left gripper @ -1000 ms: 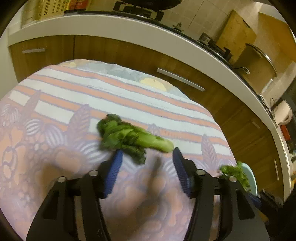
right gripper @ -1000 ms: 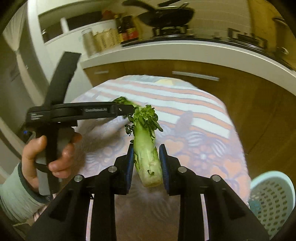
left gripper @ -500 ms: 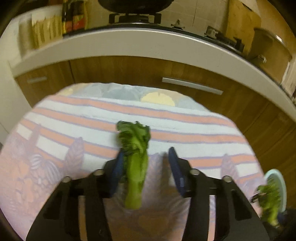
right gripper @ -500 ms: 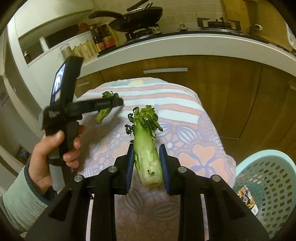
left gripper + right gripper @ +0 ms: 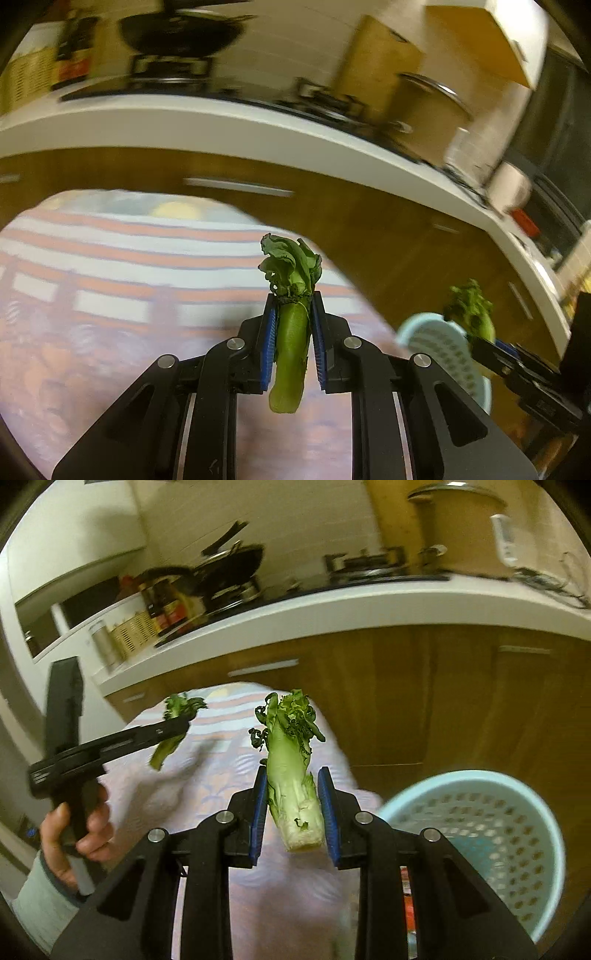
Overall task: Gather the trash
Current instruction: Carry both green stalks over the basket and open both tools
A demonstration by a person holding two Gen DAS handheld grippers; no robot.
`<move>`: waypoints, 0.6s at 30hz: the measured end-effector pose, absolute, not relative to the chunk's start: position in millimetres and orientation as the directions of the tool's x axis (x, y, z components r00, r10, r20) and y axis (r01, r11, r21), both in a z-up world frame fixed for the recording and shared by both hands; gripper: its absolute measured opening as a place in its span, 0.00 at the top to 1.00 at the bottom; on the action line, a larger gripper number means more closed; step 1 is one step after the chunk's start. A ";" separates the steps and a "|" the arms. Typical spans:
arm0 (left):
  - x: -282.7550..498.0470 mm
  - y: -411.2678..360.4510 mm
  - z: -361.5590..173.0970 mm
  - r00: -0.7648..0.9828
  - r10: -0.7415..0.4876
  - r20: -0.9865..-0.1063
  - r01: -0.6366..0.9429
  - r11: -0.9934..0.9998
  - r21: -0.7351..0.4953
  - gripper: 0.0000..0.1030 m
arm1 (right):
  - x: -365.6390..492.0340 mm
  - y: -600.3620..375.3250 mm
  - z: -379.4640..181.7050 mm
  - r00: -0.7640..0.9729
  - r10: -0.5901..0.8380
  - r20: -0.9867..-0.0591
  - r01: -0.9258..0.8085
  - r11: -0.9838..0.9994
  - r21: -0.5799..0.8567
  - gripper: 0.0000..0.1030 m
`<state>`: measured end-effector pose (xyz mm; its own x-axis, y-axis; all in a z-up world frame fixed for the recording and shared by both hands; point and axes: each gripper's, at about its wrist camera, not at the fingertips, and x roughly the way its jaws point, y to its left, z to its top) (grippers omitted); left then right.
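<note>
The surface [image 5: 122,258] fills the lower left of the left wrist view, draped in a cloth [image 5: 92,302] with orange and white stripes toward the far edge and a floral leaf pattern nearer the camera. The far end shows a pale blue band with a yellow patch. From the right wrist view the same cloth [image 5: 221,746] hangs over the surface's rounded right edge. Nothing can be made out lying directly on the cloth. On the floor [image 5: 576,867] to the right stands 1 pale blue perforated basket [image 5: 517,812], close beside the surface.
</note>
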<state>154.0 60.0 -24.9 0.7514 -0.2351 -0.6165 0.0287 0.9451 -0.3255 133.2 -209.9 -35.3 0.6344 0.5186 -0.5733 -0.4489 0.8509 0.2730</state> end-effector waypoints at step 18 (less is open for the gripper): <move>155.3 -127.8 -37.8 0.614 -0.464 -0.639 0.354 0.885 -0.303 0.82 | 121.2 -331.7 -58.9 0.693 0.272 -0.668 -0.117 0.956 0.268 0.74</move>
